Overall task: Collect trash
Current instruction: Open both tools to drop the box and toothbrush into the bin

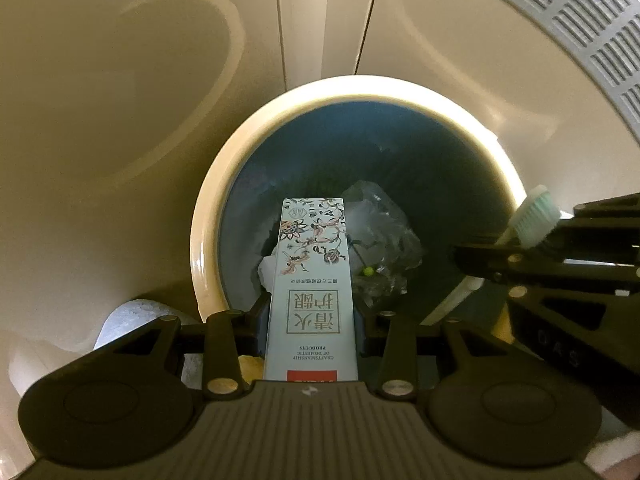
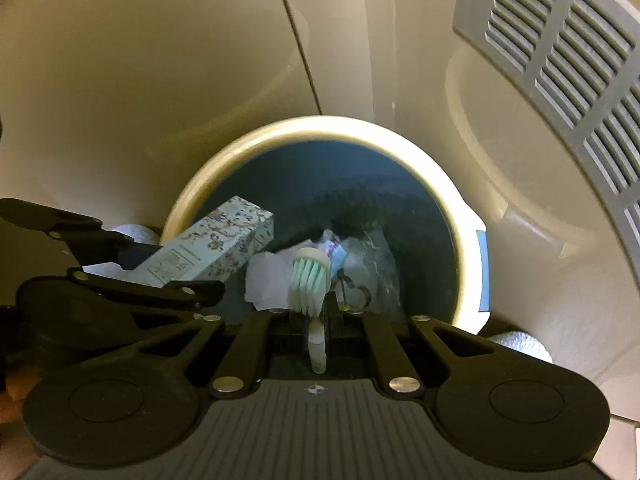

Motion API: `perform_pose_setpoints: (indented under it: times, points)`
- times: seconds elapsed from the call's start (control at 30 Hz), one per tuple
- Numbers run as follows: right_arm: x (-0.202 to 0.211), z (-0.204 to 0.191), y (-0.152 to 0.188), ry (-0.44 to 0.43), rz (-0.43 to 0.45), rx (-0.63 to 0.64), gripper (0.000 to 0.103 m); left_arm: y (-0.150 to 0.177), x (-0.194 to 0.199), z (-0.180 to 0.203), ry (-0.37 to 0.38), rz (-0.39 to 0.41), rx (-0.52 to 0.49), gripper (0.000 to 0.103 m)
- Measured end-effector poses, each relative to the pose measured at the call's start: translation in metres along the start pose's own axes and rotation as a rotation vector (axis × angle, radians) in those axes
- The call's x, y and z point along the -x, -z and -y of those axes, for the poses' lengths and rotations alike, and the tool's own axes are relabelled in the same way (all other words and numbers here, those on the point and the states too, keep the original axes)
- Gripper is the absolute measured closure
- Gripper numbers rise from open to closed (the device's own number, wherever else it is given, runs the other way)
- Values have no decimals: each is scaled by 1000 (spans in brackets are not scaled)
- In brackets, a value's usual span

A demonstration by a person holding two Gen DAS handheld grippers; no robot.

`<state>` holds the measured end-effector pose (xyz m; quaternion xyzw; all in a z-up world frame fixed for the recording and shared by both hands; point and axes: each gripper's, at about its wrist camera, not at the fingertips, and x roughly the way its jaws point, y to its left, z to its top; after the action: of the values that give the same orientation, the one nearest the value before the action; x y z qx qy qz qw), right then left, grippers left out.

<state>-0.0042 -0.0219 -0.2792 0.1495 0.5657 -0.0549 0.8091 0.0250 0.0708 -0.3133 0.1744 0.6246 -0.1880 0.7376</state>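
A: Looking down at a bin [image 1: 208, 216] with a pale rim and a dark blue inside, standing on a cream floor [image 1: 100, 100]. Seeing a seam in the floor [image 1: 280, 20] running away from the bin.

B: Also noticing a grey vent grille [image 2: 560, 60] at the upper right, close to the bin. Noticing a white towel [image 1: 132, 316] lying just beside the bin at the lower left.

A: Left gripper [image 1: 312, 308] pointing straight down over the bin, jaws partly apart and pressing on a long box [image 1: 312, 280] with a flower print. Lower end of the box hanging inside the rim.

B: Right gripper [image 2: 318, 316] standing almost fully closed, pinching the handle of a toothbrush [image 2: 310, 276]. Bristle head sticking out over the bin opening, pale green bristles showing.

A: Lying already at the bottom: crumpled clear plastic [image 1: 384, 240] and a white paper [image 2: 268, 276]. Something small and yellow-green there too, too small to name.

B: Both grippers hanging close together, above the same bin, box at the left and toothbrush at the right.
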Motion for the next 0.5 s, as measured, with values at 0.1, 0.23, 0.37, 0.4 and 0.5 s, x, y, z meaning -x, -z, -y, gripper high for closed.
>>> perform_pose_setpoints:
  times: [0.1, 0.23, 0.37, 0.4, 0.5]
  points:
    - [-9, 4, -4, 2, -29, -24, 95, -5, -11, -1, -4, -25, 0, 42]
    - [-13, 12, -12, 20, -61, -87, 73, -8, -19, 0, -81, -18, 11, 2]
    - [-9, 24, -13, 55, -65, -139, 23, -8, -18, -11, -63, -38, 25, 0]
    - [-7, 24, -12, 45, -65, -143, 19, -7, -16, -13, -64, -32, 27, 0]
    - [3, 20, -8, 31, -71, -125, 16, -5, -5, -9, -88, -1, 3, 0]
